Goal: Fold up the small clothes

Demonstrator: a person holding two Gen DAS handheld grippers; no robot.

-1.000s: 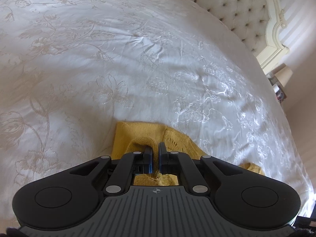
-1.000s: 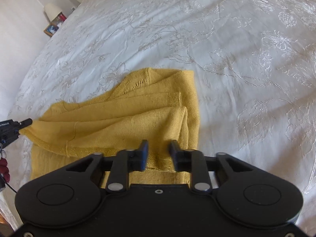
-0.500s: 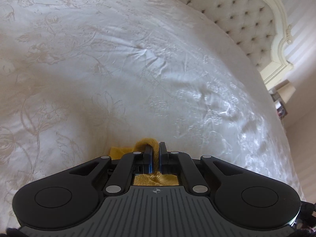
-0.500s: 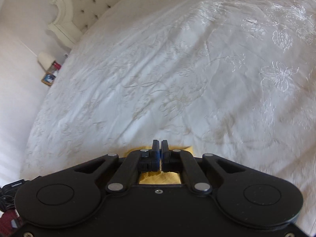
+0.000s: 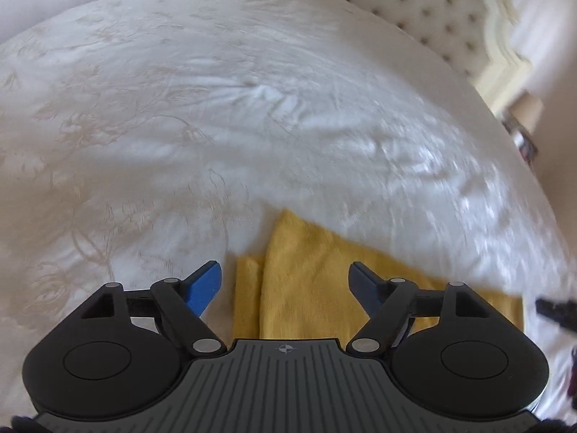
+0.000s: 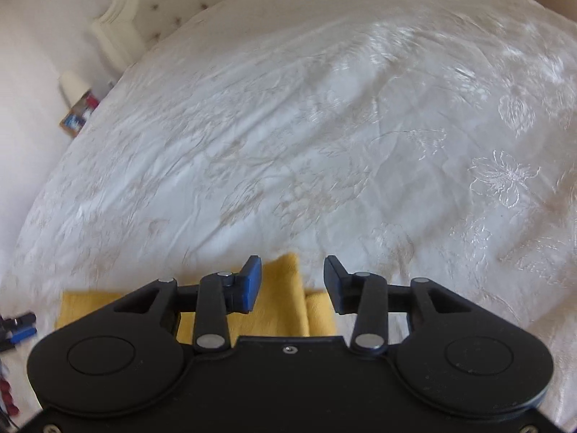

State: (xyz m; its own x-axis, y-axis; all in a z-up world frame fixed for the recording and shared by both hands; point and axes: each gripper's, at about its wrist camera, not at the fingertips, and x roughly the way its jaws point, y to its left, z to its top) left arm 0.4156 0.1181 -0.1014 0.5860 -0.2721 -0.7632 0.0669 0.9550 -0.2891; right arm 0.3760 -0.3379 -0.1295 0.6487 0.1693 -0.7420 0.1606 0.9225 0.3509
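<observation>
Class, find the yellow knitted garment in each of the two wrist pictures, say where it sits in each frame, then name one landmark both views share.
Left wrist: the yellow knitted garment lies bottom centre, running lower right, between the open left gripper fingers.
Right wrist: the garment lies bottom centre, running lower left, partly behind the open right gripper.
Shared landmark: the tufted headboard, top right in the left view, top left in the right view.

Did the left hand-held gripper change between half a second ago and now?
Yes. The left hand-held gripper was shut on the yellow garment; now its jaws stand wide open and the garment lies folded on the white bedspread.
</observation>
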